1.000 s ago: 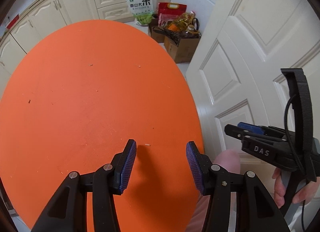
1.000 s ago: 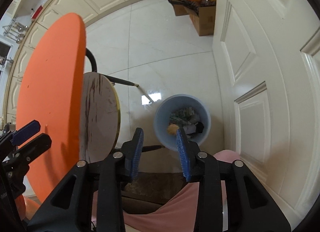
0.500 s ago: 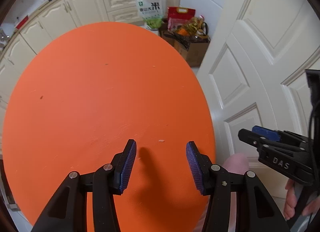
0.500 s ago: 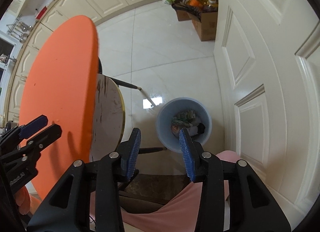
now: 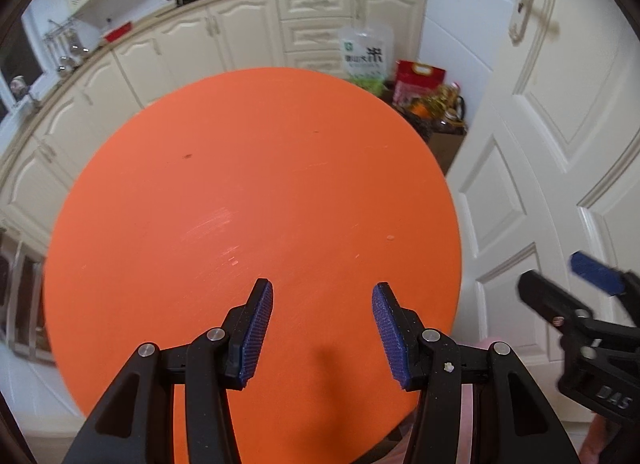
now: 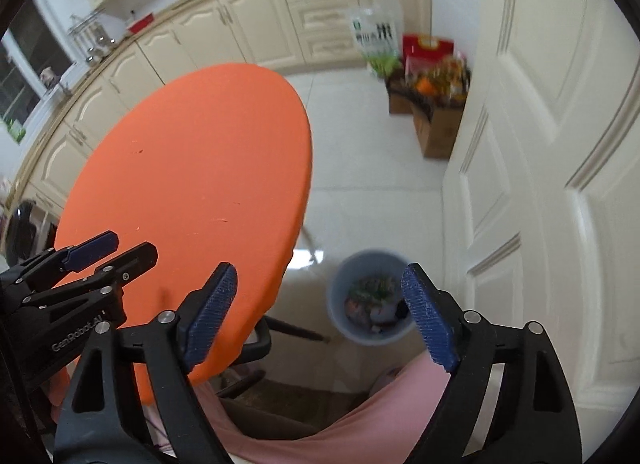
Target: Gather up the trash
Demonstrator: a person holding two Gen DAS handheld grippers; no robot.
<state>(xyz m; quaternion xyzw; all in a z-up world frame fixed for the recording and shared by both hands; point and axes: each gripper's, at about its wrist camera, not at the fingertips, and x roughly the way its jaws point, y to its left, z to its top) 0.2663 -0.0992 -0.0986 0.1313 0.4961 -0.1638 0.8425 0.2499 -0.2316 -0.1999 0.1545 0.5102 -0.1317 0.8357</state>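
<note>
The left tool (image 5: 322, 296) hangs over the near part of the round orange table (image 5: 248, 184), its blue pads spread apart with nothing between them. A pale crumb (image 5: 389, 237) lies on the table near its edge at about 3 o'clock; a few small specks mark the top elsewhere. The right tool (image 6: 318, 284) is released too, its pads wide apart and bare, held off the table's edge at 3 o'clock, above the floor (image 6: 360, 168). Between its pads, lower down, the blue bin (image 6: 340, 296) stands on the floor beside the white door (image 6: 540, 144); the trash (image 6: 372, 298) sits inside it as a mixed, blurred heap. A pink-clad leg (image 6: 360, 424) shows below the right tool. At 12 to 1 o'clock beyond the table, a rice bag (image 5: 366, 56) leans on cream cabinets (image 5: 240, 40), with a red bag (image 5: 418, 78) and a full cardboard box (image 6: 438, 132) next to it.
</note>
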